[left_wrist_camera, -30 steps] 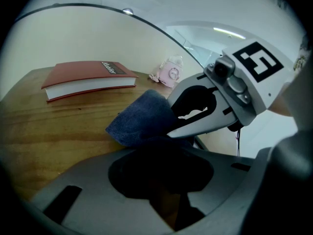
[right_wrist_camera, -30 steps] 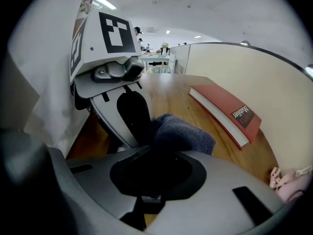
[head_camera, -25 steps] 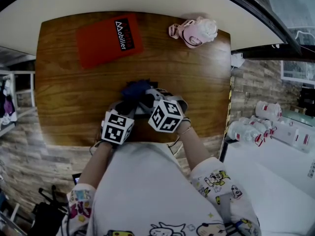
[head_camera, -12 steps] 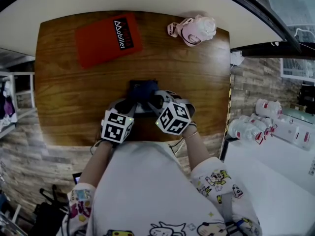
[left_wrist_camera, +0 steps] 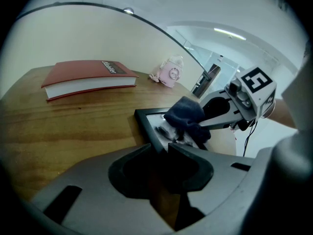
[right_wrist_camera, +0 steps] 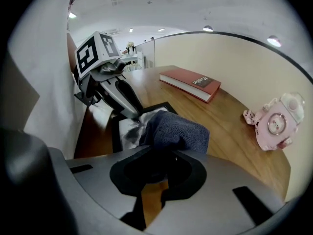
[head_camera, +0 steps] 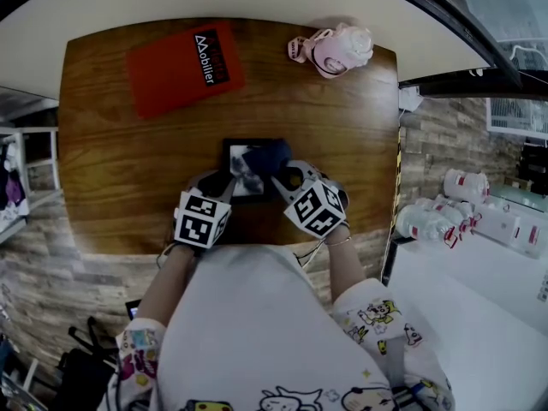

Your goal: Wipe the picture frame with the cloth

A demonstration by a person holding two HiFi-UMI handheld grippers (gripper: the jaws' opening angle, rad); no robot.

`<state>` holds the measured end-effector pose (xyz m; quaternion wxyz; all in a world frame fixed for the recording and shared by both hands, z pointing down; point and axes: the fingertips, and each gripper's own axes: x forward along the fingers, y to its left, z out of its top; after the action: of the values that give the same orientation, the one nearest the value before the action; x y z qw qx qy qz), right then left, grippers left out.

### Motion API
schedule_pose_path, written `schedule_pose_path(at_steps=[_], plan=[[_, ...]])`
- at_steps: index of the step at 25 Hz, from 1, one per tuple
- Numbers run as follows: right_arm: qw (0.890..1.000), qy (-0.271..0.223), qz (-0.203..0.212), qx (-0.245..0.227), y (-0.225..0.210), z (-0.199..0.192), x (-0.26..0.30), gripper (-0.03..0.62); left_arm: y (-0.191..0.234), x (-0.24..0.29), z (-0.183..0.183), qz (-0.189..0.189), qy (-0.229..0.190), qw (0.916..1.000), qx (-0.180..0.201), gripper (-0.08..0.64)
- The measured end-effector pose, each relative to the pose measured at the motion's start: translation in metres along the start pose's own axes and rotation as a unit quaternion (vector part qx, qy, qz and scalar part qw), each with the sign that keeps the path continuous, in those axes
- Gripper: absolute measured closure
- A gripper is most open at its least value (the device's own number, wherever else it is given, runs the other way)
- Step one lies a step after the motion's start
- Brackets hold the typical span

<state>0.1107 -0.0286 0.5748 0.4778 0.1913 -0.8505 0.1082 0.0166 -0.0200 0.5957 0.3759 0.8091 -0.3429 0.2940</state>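
We're mid-wipe on the brown wooden desk (head_camera: 120, 161); the black-rimmed rectangular picture frame (head_camera: 240, 180) lies flat at the centre of the head view, just above the two marker cubes. The left tongs (left_wrist_camera: 164, 148) are drawn narrow and pinched on the frame's near rim, at its lower left in the head view, pinning it down; the right tongs (right_wrist_camera: 161, 153) are clamped on the bunched dark blue cloth (right_wrist_camera: 173, 129), which bulges out ahead of their tips and rests on the glass toward the frame's upper right corner.

So the frame sits directly in front of both tongs; the left ones touch its rim, and the right ones seem to reach it only through the cloth.

How do we do this well? As we judge it, we keep the fabric, not the hard tips, against the glass, with light, even pressure; we sweep in overlapping passes from edge to edge and take in the black rim too. The left grip wants to be firm, or the frame may skate on the smooth wood; the two tongs work close together, so we watch for a knock.

The red hardback book (head_camera: 184, 67) at upper left and the pink toy clock (head_camera: 334, 51) at upper right lie well apart, out of our way.
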Motion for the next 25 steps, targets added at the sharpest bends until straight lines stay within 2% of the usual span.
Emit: schedule_pose_path(at_steps=[6,12,15,20,25], plan=[[0.999,0.019,-0.015,0.046,-0.011,-0.032,-0.004,0.551,0.0,0.001,-0.001,0.0,0.0,1.0,0.0,0.454],[0.996,0.008,-0.018,0.088,-0.012,-0.037,-0.015,0.551,0.0,0.001,-0.001,0.0,0.0,1.0,0.0,0.454],[0.994,-0.02,-0.018,0.109,-0.011,-0.027,-0.025,0.549,0.0,0.001,-0.001,0.0,-0.001,1.0,0.002,0.454],[0.987,-0.08,0.003,0.141,0.006,0.005,-0.042,0.549,0.0,0.0,0.0,0.001,-0.001,1.0,0.002,0.454],[0.962,-0.16,0.059,0.211,0.037,0.041,-0.045,0.549,0.0,0.001,0.0,0.0,-0.001,1.0,0.002,0.454]])
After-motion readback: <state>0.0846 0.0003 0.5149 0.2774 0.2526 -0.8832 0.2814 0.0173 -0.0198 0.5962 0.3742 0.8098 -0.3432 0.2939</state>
